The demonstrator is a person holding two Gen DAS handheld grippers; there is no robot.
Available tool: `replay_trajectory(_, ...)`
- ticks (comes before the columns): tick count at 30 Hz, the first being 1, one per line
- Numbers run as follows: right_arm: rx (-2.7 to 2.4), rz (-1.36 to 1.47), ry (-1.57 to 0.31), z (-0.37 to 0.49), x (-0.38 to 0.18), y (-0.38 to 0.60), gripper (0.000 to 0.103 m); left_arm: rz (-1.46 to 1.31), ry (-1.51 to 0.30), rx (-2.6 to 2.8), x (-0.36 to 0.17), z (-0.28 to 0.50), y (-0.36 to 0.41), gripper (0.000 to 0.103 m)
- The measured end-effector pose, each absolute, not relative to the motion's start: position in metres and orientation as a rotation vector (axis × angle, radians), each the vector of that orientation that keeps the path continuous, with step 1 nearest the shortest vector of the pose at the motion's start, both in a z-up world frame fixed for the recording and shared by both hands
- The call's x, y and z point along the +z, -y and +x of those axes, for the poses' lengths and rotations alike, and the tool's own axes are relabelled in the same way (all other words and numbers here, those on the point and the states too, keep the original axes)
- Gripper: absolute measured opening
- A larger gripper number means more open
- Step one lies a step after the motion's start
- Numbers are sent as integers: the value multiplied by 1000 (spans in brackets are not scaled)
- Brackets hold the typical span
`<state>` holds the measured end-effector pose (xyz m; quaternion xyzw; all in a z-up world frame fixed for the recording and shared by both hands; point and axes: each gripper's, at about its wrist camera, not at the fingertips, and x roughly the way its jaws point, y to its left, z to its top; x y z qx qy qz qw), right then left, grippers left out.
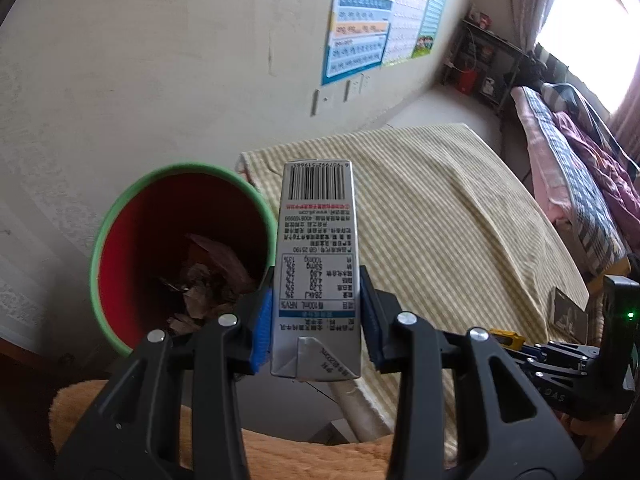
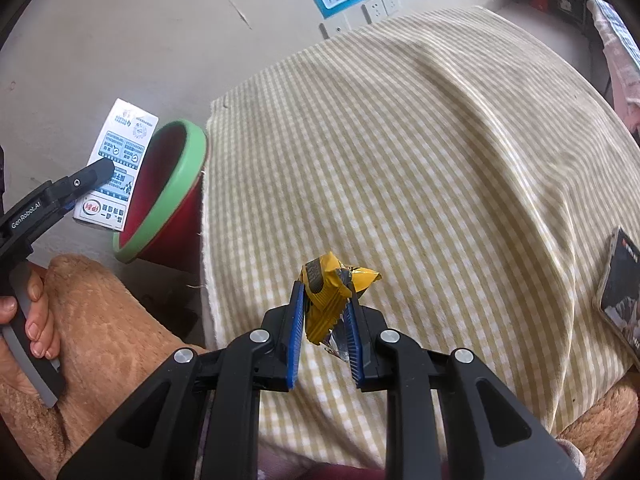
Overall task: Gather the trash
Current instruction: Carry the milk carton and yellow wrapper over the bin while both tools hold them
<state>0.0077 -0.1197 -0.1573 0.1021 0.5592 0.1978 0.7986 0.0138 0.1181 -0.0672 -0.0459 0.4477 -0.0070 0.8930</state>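
Table cover [image 2: 400,152]: yellow and white checked cloth, lies with some folds, fills the middle of the right wrist view.
Phone [image 2: 618,292]: dark screen, lies flat on the cloth at 3 o'clock, near the edge.
Posters [image 1: 360,28]: coloured charts on the wall at 12 o'clock, side by side.
Wall sockets [image 2: 380,6]: white, on the wall just under the posters.
Bed [image 1: 568,168]: at 2 o'clock, with checked and purple bedding.
Shelf [image 1: 484,64]: dark frame in the far corner, small things on it, too small to tell.
Window [image 1: 592,32]: very bright, at 1 o'clock, curtain beside it.
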Motion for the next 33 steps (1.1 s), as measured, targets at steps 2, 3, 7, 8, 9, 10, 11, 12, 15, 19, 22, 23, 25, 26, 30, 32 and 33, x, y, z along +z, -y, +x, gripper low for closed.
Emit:
replay_trajectory(2,436,206,-1189,11,-152,113,20,-108,-916,8,-63,12,-129,36)
replay_trajectory(3,441,202,-1184,14,-151,110,20,-114,-911,17,-61,12,-132,36)
replay_trajectory(7,466,188,-1164,21,-141,96,20,-135,-890,62,-53,8,-155,36)
replay_trajectory(8,477,182,-1157,25,-138,90,20,-140,-883,76,-51,7,-160,36)
replay_trajectory(9,484,179,-1153,26,-136,86,20,-146,-878,90,-50,6,-166,36)
replay_trajectory(10,495,175,-1147,29,-134,80,20,-151,-874,99,-49,5,-171,36)
replay_trajectory(11,506,173,-1142,30,-131,74,20,-159,-870,112,-48,4,-178,36)
replay_trajectory(12,515,171,-1138,28,-129,70,20,-164,-868,120,-47,4,-182,36)
replay_trajectory(15,551,153,-1119,34,-120,51,20,-186,-862,144,-47,1,-195,36)
replay_trajectory(19,597,123,-1094,40,-111,27,20,-235,-877,144,-54,1,-205,36)
replay_trajectory(22,623,104,-1079,44,-104,10,20,-230,-885,135,-58,2,-203,36)
replay_trajectory(23,631,97,-1074,45,-103,6,20,-226,-885,133,-58,2,-203,36)
replay_trajectory(25,643,89,-1066,45,-101,-2,20,-229,-884,131,-59,2,-204,36)
replay_trajectory(26,650,85,-1061,47,-100,-7,20,-234,-886,131,-60,2,-205,36)
replay_trajectory(30,665,87,-1057,50,-97,-18,20,-299,-896,137,-65,2,-218,36)
replay_trajectory(32,670,87,-1059,51,-97,-24,20,-326,-905,146,-68,3,-223,36)
replay_trajectory(33,671,86,-1061,53,-97,-26,20,-338,-910,151,-70,3,-225,36)
